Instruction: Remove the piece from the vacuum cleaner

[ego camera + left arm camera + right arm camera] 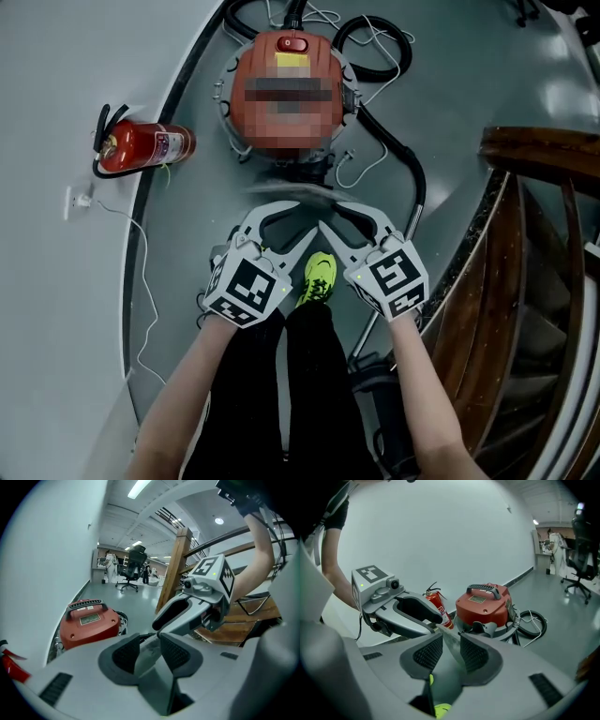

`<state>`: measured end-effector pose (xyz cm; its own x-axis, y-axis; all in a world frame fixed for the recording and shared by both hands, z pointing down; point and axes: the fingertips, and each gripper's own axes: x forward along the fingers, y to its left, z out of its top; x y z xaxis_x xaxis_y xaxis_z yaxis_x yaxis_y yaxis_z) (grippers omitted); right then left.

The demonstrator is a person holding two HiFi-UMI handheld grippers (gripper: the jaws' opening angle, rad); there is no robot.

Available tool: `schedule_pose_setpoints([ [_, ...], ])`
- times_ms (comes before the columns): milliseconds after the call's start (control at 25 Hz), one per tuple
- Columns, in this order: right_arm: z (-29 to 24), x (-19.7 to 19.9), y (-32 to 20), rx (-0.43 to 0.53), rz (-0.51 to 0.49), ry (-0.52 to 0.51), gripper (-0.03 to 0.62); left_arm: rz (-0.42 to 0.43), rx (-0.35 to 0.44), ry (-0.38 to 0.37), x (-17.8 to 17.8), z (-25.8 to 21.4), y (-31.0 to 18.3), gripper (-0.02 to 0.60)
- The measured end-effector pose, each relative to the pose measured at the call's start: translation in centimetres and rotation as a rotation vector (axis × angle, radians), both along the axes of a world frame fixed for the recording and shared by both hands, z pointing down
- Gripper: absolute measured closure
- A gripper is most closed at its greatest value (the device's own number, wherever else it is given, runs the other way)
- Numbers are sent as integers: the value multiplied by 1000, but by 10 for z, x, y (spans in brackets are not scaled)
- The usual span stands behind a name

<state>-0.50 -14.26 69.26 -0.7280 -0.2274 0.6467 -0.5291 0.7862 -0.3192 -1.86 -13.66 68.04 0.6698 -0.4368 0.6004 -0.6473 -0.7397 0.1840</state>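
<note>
The red vacuum cleaner [291,47] stands on the grey floor ahead of me, with a black carry handle on top [483,588]. Its black hose [405,155] runs from its right side toward me. A grey fitting [485,628] sits low on its front. My left gripper [298,214] and right gripper [345,216] hang side by side in the air just short of the vacuum cleaner, tips nearly meeting. Both are open with only floor showing between the pads. The left gripper view shows the vacuum cleaner [89,623] left of the left gripper [149,651], and the right gripper view shows it just beyond the right gripper [451,653].
A red fire extinguisher [141,147] lies by the white wall at the left. A thin white cable [141,272] trails along the wall's foot. A wooden stair rail [525,234] stands at the right. A yellow-green shoe [321,277] is under the grippers. More hose coils [375,42] lie behind the vacuum cleaner.
</note>
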Motion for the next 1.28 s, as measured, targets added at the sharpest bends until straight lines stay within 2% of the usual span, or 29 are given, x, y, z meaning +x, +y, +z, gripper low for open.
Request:
schedule_pose_setpoints([
  [240, 22, 8, -12, 2, -23, 57, 428, 22, -21, -34, 2, 20, -11, 405],
  [560, 47, 1, -12, 16, -132, 166, 381, 10, -50, -92, -8, 49, -17, 390],
  [960, 63, -1, -25, 22, -172, 232, 376, 15, -87, -140, -18, 74, -35, 379],
  [1280, 81, -1, -22, -20, -214, 246, 376, 31, -131, -153, -16, 93, -32, 379],
])
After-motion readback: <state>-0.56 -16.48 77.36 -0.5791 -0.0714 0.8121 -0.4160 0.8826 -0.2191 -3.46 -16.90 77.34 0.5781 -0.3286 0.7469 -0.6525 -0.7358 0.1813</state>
